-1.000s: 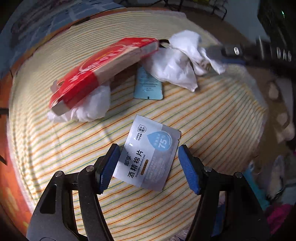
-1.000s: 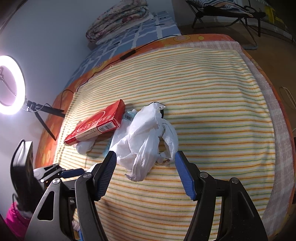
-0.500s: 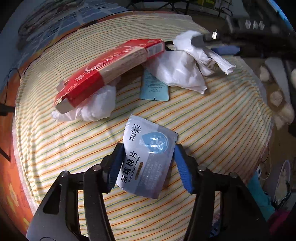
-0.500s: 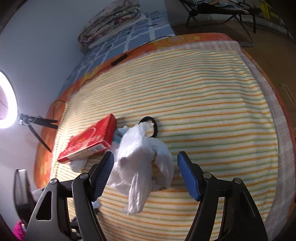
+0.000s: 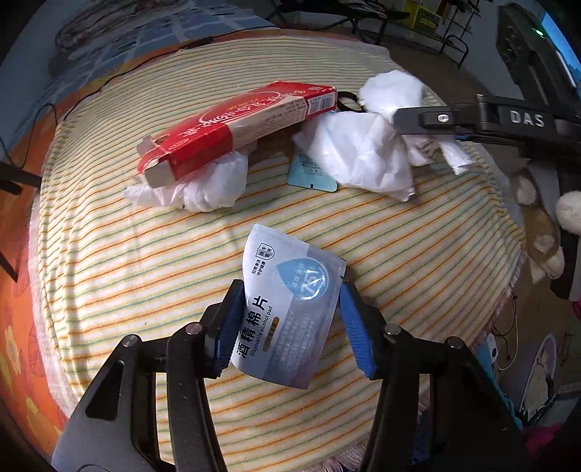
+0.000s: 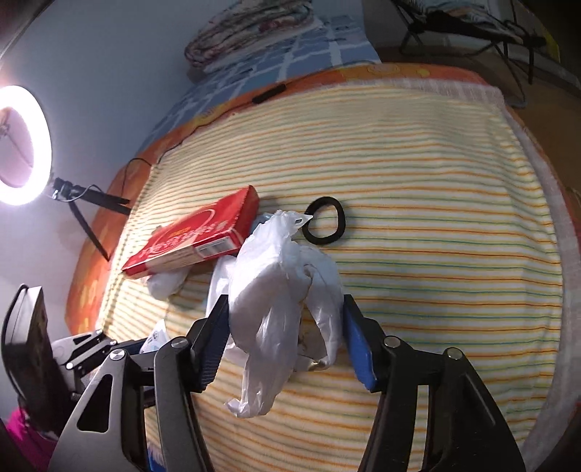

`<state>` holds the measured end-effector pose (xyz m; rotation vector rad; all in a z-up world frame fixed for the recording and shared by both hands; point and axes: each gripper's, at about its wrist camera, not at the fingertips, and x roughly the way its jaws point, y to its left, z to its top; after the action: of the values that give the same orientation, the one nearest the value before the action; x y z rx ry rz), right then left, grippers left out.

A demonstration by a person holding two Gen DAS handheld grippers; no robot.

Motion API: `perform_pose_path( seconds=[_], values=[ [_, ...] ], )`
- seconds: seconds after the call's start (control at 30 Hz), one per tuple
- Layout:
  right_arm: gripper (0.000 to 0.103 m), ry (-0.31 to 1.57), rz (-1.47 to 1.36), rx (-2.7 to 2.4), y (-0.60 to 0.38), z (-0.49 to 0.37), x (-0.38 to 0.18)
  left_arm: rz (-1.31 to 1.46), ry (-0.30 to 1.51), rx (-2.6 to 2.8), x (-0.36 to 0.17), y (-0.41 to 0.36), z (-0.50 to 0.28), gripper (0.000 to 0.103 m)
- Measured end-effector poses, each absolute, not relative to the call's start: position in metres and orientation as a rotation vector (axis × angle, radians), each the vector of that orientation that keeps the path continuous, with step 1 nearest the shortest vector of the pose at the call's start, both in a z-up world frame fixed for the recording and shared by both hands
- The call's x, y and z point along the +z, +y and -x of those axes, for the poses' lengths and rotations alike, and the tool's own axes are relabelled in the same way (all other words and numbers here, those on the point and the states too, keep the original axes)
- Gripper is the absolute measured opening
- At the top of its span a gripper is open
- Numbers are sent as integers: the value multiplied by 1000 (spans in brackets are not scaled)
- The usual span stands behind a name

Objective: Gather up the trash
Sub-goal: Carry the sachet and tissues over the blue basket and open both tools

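Observation:
My left gripper [image 5: 288,321] is shut on a grey-blue alcohol pad packet [image 5: 287,308] and holds it above the striped blanket [image 5: 109,261]. My right gripper [image 6: 285,336] is shut on a crumpled white plastic bag [image 6: 279,290], which also shows in the left wrist view [image 5: 366,152], lifted at its right side. A red carton [image 5: 236,123] lies across a white tissue wad [image 5: 207,185]. A small light-blue packet [image 5: 310,178] lies partly under the bag. A black hair tie [image 6: 324,226] lies past the bag.
The blanket covers a bed with an orange sheet [image 6: 90,254]. A ring light [image 6: 21,145] stands at the left. A black cable [image 6: 174,141] runs along the far side. Folded bedding [image 6: 254,25] lies beyond. Clutter sits on the floor off the right edge [image 5: 541,236].
My left gripper closed on the alcohol pad packet and lifted it. My right gripper closed on the white bag and raised it, uncovering the black hair tie.

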<state>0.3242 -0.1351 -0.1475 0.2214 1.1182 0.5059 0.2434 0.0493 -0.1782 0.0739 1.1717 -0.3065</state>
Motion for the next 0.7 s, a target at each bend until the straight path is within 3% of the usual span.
perform_pose_path(
  seconds=[0.7],
  values=[
    [55, 993, -193, 571, -167, -219, -89, 7, 1094, -231, -119, 67, -141, 54]
  ],
)
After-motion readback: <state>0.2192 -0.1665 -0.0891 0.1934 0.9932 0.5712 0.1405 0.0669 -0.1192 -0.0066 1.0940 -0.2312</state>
